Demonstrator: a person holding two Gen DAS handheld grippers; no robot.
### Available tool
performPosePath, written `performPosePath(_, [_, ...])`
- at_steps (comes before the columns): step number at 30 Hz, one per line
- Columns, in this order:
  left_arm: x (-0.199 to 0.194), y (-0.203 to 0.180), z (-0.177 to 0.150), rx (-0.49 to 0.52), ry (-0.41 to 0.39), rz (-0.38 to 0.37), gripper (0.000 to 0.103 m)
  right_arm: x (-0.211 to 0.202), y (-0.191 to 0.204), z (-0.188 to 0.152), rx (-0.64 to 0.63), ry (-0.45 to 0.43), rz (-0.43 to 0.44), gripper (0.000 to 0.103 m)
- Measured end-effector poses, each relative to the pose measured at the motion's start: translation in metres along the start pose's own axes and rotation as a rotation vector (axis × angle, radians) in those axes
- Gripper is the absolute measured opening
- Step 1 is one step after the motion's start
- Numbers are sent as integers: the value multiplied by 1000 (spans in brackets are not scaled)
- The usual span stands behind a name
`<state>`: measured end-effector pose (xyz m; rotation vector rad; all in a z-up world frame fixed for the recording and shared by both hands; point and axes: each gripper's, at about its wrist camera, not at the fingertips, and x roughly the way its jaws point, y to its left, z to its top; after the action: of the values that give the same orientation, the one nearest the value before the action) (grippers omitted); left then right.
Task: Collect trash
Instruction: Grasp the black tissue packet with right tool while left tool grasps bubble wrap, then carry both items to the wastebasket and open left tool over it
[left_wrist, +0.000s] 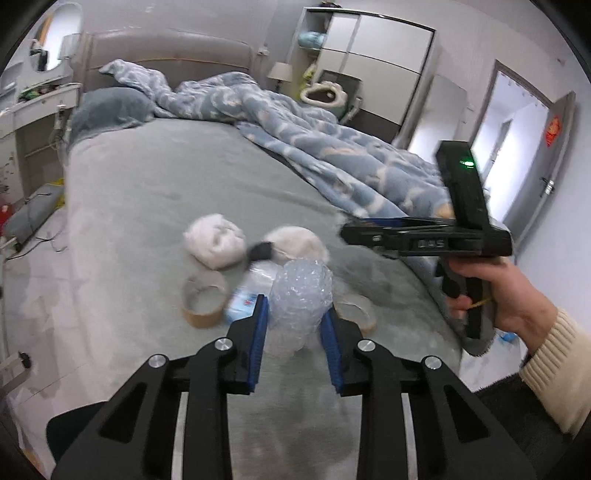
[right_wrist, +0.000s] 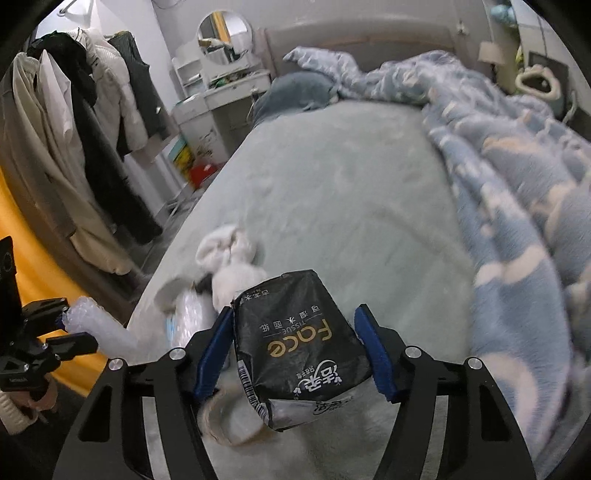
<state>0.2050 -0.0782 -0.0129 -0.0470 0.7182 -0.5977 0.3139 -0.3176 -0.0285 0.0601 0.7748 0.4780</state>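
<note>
My left gripper (left_wrist: 295, 314) is shut on a roll of clear bubble wrap (left_wrist: 301, 291), held just above the bed. From the right wrist view, the same gripper (right_wrist: 70, 325) and bubble wrap (right_wrist: 99, 328) appear at the far left. My right gripper (right_wrist: 295, 314) is shut on a black "Face" tissue pack (right_wrist: 295, 343), with both blue pads against its sides. Two white tissue wads (left_wrist: 214, 243) (left_wrist: 299, 240), a small black item (left_wrist: 260, 251), a crushed clear bottle with a blue label (left_wrist: 245, 295) and two tape rolls (left_wrist: 203, 301) (left_wrist: 356, 312) lie on the sheet. A hand (left_wrist: 498, 291) holds the right gripper's handle.
The bed has a grey-green sheet (left_wrist: 166, 184), with a rumpled blue quilt (left_wrist: 332, 147) along its right side. Coats (right_wrist: 74, 129) hang left of the bed, near a white dressing table (right_wrist: 221, 92). An open door (left_wrist: 517, 129) is at the right.
</note>
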Motion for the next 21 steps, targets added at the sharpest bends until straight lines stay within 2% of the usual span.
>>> performPosePath(4, [-8,16,-3,-35,-5,48,31,-10,14,11,-1,-66,-25,67])
performPosePath(8, [-17,36,-6,-63,1,96,31,-5,43,21,-21,-103,-5,67])
performPosePath(14, [-27,64,-17,-88,39,183,31,23,109,25,-118,-81,27,67])
performPosePath(21, [-33,108,-37,-179,125,262,31,55,177,22,-190,-30,68,67])
